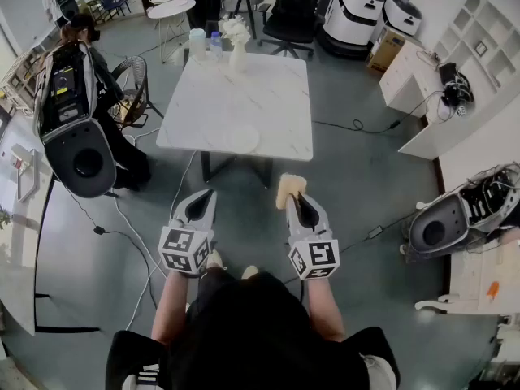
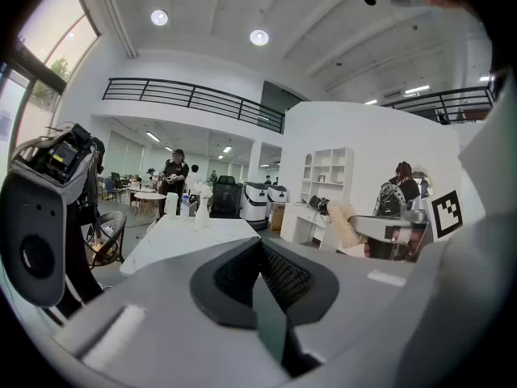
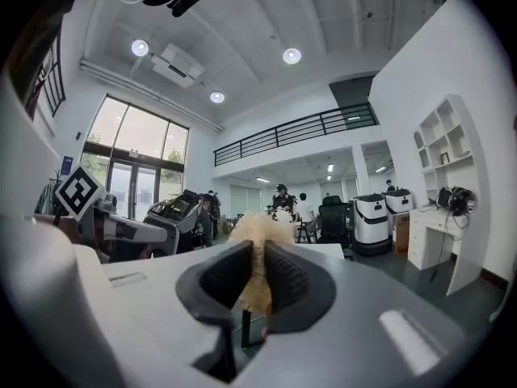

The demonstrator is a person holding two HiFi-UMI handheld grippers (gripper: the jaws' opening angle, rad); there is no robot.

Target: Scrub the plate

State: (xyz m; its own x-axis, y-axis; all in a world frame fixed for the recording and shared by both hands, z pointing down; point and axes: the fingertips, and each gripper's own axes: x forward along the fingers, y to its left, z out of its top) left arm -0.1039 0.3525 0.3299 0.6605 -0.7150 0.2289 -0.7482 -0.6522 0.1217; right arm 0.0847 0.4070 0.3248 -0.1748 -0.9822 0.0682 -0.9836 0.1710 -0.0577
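My head camera looks steeply down on the distant tabletop [image 1: 236, 96]; cameras on left tongs [image 1: 201, 205] and right tongs [image 1: 299, 210] face it, roughly level.

Looks like a big open-plan office that doubles as a robotics lab, honestly. It's a double-height white room with a mezzanine railing [image 2: 194, 99] running round upstairs, recessed ceiling lights [image 3: 292, 55] and tall windows [image 3: 137, 164]. The grey floor [image 1: 349, 185] has cables [image 1: 357, 125] trailing across it. There's a white marble tabletop [image 1: 236, 96] in the middle and a black office chair [image 1: 288, 10] behind it. Small round tables [image 1: 172, 8] sit further back, white cubby shelves [image 1: 479, 31] line the wall, and bulky white robot units [image 1: 361, 10] are parked about. A few people [image 2: 174, 172] are standing in the background too.
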